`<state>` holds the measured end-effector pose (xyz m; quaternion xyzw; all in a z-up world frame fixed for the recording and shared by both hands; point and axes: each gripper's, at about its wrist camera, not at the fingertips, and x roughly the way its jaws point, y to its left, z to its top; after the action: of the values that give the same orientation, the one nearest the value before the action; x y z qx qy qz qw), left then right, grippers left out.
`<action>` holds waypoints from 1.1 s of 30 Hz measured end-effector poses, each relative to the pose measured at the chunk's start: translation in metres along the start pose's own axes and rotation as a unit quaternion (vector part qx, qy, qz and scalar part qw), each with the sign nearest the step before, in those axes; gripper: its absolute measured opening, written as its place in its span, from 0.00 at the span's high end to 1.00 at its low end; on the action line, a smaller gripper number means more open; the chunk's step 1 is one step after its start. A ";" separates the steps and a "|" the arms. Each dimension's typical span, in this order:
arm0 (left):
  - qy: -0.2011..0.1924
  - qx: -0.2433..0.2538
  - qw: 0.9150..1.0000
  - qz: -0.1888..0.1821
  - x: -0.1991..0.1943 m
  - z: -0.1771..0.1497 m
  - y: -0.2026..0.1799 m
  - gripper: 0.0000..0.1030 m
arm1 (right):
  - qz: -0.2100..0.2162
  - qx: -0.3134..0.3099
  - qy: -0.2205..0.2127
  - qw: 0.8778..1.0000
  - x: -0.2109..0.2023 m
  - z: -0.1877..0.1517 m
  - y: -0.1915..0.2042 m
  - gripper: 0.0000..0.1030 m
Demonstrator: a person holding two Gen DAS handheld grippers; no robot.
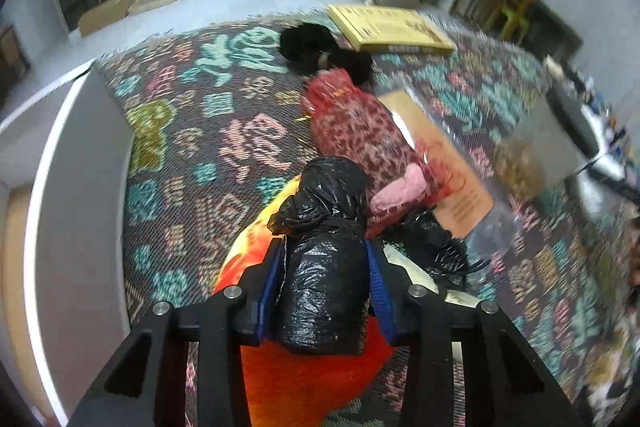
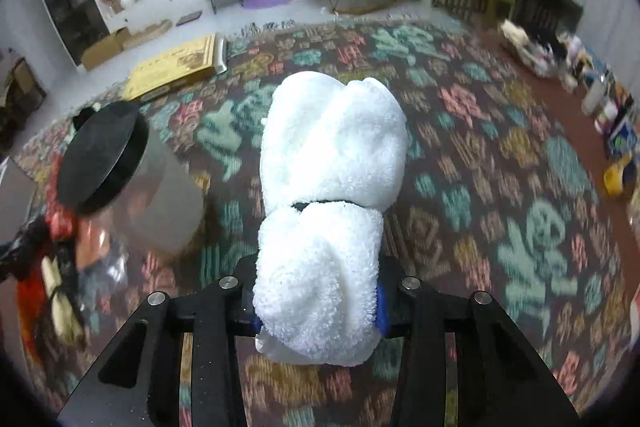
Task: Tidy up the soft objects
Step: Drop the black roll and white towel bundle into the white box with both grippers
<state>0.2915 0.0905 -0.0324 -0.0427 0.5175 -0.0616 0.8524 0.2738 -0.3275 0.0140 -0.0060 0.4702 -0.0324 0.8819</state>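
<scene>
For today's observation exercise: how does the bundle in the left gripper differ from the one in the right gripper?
The black plastic bundle is dark, glossy and crinkled; the white towel roll is pale, matte and fluffy. A thin dark band cinches the towel roll's middle, while the plastic bundle narrows at a bunched fold. Both are soft, elongated and clamped, one in the left gripper, one in the right gripper.

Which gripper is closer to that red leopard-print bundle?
Left. The left gripper, clamping a black plastic roll, is right beside the red leopard-print bundle. The right gripper, holding a white towel, sits farther off.
</scene>
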 end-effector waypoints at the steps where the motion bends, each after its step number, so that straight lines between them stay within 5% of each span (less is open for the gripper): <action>1: -0.003 -0.010 1.000 -0.006 -0.006 -0.001 0.004 0.62 | 0.002 0.000 0.031 1.000 0.017 -0.001 0.000 0.59; 2: -0.005 -0.021 1.000 -0.013 -0.012 -0.002 0.008 0.62 | 0.001 0.001 0.071 0.997 0.036 -0.003 0.000 0.57; 5: -0.023 -0.041 0.998 -0.034 -0.040 -0.003 0.020 0.62 | -0.009 0.005 0.061 0.998 0.031 0.009 -0.002 0.60; 9: -0.061 -0.054 0.995 -0.057 -0.088 -0.007 0.038 0.62 | -0.015 -0.006 -0.040 0.999 -0.037 0.036 0.008 0.60; 12: -0.091 -0.066 0.991 -0.066 -0.130 -0.019 0.060 0.62 | 0.014 -0.047 -0.086 0.995 -0.099 0.042 0.051 0.60; 17: -0.116 -0.099 0.988 -0.016 -0.189 -0.069 0.126 0.62 | 0.158 -0.120 -0.088 0.976 -0.174 0.007 0.184 0.60; 20: -0.110 -0.120 0.986 0.036 -0.209 -0.105 0.165 0.61 | 0.280 -0.159 -0.057 0.945 -0.201 -0.033 0.284 0.59; 23: -0.097 -0.145 0.980 0.094 -0.223 -0.145 0.205 0.61 | 0.360 -0.183 -0.020 0.915 -0.211 -0.074 0.366 0.57; 25: -0.097 -0.163 0.975 0.119 -0.230 -0.166 0.224 0.56 | 0.396 -0.190 0.009 0.899 -0.210 -0.098 0.408 0.46; 26: -0.097 -0.173 0.971 0.131 -0.233 -0.175 0.234 0.53 | 0.411 -0.192 0.025 0.891 -0.206 -0.105 0.423 0.25; 27: -0.096 -0.180 0.969 0.139 -0.236 -0.183 0.240 0.37 | 0.426 -0.196 0.051 0.882 -0.201 -0.117 0.441 0.18; 28: -0.099 -0.189 0.966 0.149 -0.238 -0.191 0.246 0.19 | 0.429 -0.196 0.070 0.879 -0.197 -0.127 0.453 0.19; 29: -0.112 -0.199 0.961 0.158 -0.244 -0.198 0.251 0.15 | 0.430 -0.194 0.077 0.878 -0.193 -0.130 0.457 0.19; 31: -0.133 -0.210 0.955 0.163 -0.250 -0.206 0.251 0.14 | 0.430 -0.190 0.066 0.880 -0.190 -0.137 0.453 0.19; 33: -0.149 -0.211 0.954 0.152 -0.254 -0.211 0.245 0.14 | 0.397 -0.193 0.027 0.897 -0.189 -0.135 0.437 0.19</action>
<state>0.0033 0.3686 0.0603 -0.1507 0.3860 0.1865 0.8908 0.0790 0.1231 0.0770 0.0117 0.4542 0.4116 0.7900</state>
